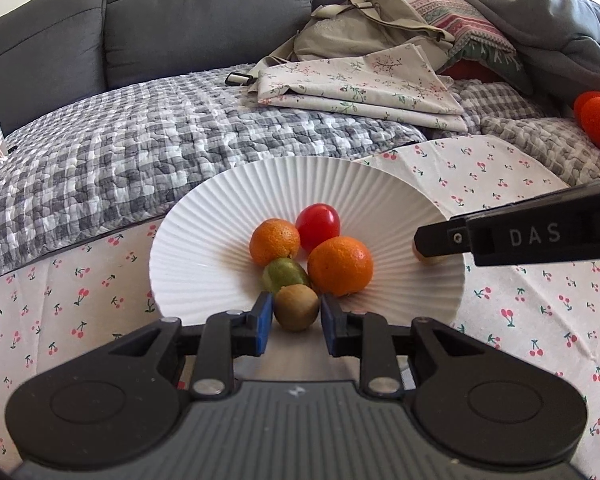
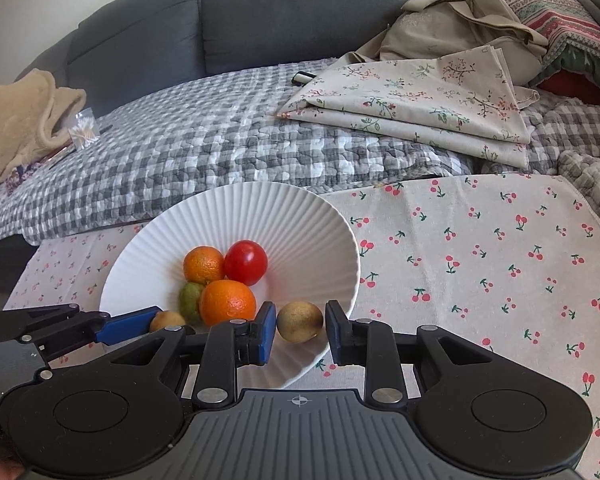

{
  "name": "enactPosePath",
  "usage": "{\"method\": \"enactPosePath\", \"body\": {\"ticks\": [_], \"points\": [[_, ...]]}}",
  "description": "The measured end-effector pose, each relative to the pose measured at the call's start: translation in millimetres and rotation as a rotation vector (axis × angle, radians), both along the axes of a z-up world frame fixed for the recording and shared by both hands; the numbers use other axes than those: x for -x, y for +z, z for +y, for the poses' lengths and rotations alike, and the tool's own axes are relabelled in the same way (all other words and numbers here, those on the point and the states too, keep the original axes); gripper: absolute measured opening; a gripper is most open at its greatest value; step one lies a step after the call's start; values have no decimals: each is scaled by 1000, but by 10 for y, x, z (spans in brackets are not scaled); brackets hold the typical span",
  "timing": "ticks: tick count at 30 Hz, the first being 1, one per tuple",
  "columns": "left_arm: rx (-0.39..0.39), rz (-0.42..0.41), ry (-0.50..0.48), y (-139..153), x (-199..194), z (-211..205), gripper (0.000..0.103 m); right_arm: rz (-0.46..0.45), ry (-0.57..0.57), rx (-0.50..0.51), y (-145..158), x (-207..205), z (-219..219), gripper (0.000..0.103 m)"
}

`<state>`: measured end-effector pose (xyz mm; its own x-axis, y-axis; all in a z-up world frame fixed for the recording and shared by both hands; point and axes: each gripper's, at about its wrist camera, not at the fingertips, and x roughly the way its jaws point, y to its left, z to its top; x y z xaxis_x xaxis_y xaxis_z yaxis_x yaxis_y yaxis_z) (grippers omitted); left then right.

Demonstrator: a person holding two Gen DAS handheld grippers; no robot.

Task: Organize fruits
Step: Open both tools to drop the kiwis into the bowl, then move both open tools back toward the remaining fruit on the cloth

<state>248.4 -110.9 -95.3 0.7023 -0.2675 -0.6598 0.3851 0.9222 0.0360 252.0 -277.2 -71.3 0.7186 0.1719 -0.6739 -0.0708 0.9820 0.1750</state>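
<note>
Here both grippers work over the white ribbed plate (image 1: pixel 204 240), which sits on the cherry-print cloth (image 1: pixel 500 184).

In the left wrist view, the left gripper (image 1: pixel 294 320) has its blue pads on either side of a brown kiwi (image 1: pixel 296 307) at the plate's 6 o'clock rim. The pads stand just beside the fruit; whether they press it I cannot tell, though small gaps seem to show. Dead ahead at 12 o'clock lie a green kiwi (image 1: pixel 285 274), two oranges (image 1: pixel 340 266) and a red tomato (image 1: pixel 318 226), all clustered at the plate's centre.

In the right wrist view, the right gripper (image 2: pixel 300 330) brackets a yellowish round fruit (image 2: pixel 300 321) at the plate's 4 o'clock edge, fingers apart with clear gaps both sides.

Each fruit lies squarely between its own tool's fingers, so neither arm need reach sideways. The brown kiwi's long axis looks roughly upright in the left view, so its narrow width faces the pads. Judging by this, both fruits are being set down or are about to be taken.
</note>
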Motion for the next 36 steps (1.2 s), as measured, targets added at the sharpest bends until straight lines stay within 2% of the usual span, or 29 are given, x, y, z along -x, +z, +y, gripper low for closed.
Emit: {"method": "enactPosePath", "body": {"ticks": [7,9,16,20,22,23,26,27,28,30,31,36], "points": [[14,-7,6,131,84,177,39,-38,-46,-60,189,76,-163,28],[26,-16,14,193,123,261,47,-39,-65,-87,226,96,-235,28],[79,-7,91,408,192,561,48,-31,-62,-95,355,242,-215,29],[75,-18,131,541,287,639,60,-45,-18,-111,529,412,-65,37],[69,-3,150,596,338,666,61,-46,15,-114,606,506,31,42],[72,4,159,619,372,688,64,-43,31,-116,641,550,79,49],[82,28,190,681,494,758,78,-47,51,-108,736,688,204,60],[79,35,201,703,547,789,81,-43,52,-114,757,730,228,67],[73,37,213,724,596,822,83,-36,54,-120,774,775,251,70],[56,26,249,771,695,902,94,-24,73,-119,802,880,308,71],[48,15,268,794,745,945,95,-23,80,-113,816,933,333,72],[18,-7,312,858,938,1127,101,-46,111,-81,907,1197,459,87]]}}
